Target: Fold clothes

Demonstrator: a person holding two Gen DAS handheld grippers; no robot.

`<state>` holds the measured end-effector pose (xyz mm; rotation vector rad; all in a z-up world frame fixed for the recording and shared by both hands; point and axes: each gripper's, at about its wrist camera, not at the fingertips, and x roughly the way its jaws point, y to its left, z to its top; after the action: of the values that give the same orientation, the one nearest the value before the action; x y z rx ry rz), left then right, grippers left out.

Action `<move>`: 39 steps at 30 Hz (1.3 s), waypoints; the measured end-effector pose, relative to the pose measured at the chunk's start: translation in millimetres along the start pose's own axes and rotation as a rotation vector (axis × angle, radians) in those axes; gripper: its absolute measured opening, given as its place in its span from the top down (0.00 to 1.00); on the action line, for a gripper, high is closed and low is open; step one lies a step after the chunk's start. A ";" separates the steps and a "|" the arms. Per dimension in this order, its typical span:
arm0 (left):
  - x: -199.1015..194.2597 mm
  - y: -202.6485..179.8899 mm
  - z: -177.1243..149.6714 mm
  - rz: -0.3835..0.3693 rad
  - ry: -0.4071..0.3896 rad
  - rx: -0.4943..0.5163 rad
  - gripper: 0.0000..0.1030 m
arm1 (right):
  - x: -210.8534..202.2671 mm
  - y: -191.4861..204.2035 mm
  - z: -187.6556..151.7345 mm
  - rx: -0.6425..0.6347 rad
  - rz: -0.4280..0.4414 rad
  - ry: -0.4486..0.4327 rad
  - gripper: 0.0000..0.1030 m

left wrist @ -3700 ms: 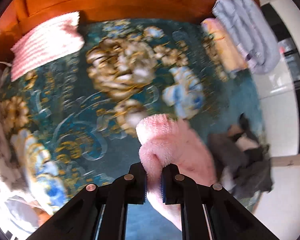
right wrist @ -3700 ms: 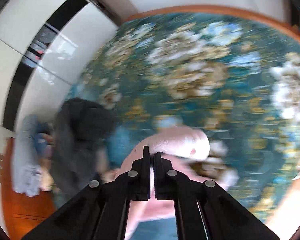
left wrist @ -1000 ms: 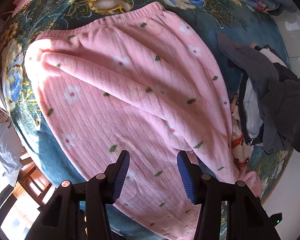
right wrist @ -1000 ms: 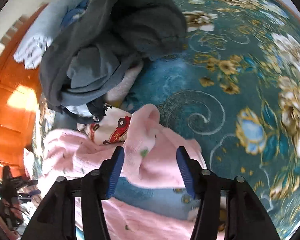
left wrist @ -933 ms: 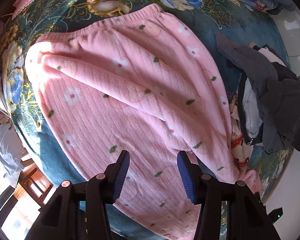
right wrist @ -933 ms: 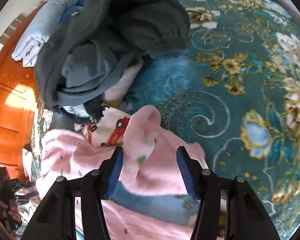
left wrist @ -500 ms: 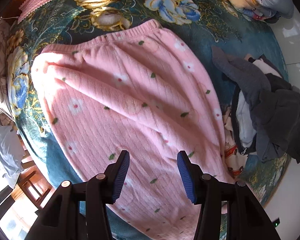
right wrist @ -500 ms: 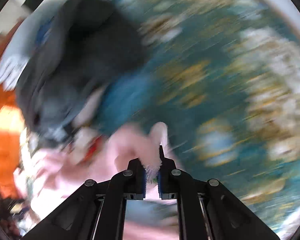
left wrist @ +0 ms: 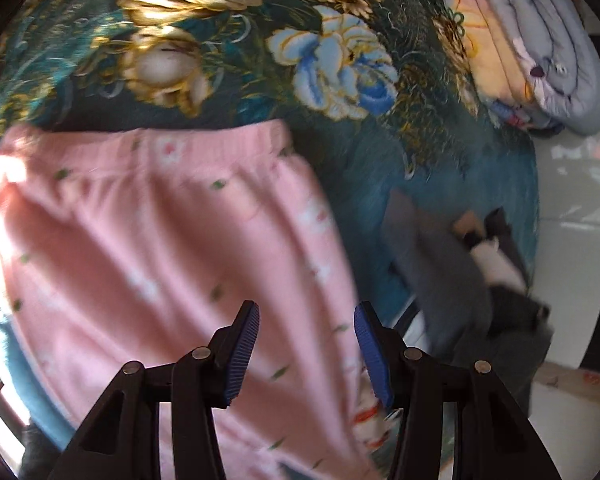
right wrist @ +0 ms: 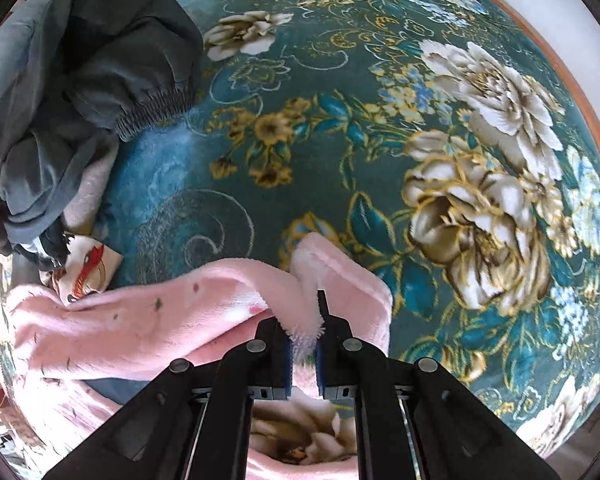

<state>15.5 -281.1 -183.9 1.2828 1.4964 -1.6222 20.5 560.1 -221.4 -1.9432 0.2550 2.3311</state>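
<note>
**Right gripper pinches a trouser cuff while the left hangs open over the waistband end**

Left wrist view: the left gripper point(left wrist: 306, 344) stands with its blue pads apart and nothing pressed between them. Directly below and ahead of it lie the pink fleece trousers point(left wrist: 160, 248), spread on the floral bedspread point(left wrist: 332, 68). Their ribbed waistband runs across the picture at the far edge of the garment, and the legs stretch back toward and past the gripper, so the long axis runs roughly along the line the gripper points. A dark grey heap of clothes point(left wrist: 460, 280) sits just right of the trousers, and folded bedding point(left wrist: 540, 40) is stacked at the far right corner of the bed. The picture is blurred, and no label or writing can be read.

Right wrist view: the right gripper point(right wrist: 303, 344) is clamped on a fold of the trousers' cuff end, pink pile bulging up between the closed pads. The rest of the leg trails off to the left, toward the grey heap. A small printed cloth point(right wrist: 86, 264) with a red cartoon figure peeks out beside that heap; no lettering is legible.

Judging from this, the right hand holds the leg end and the left is nearer the waistband, so the coming fold probably depends on carrying the cuff along the garment's length toward the waistband.
</note>
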 end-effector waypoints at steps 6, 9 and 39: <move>74.0 -15.1 48.1 0.078 0.051 -0.073 0.48 | -7.4 -0.7 -8.1 0.059 -0.056 0.021 0.91; 96.4 -15.7 59.3 0.161 0.082 -0.087 0.50 | -8.2 4.6 -13.7 0.073 -0.088 0.034 0.91; 76.2 -68.5 133.1 0.131 -0.020 0.046 0.96 | 24.8 79.9 70.9 0.016 -0.107 -0.086 0.62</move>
<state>-108.3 -381.0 -237.9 1.3562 1.3413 -1.5879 -66.9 494.3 -228.1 -1.7972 0.1584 2.3287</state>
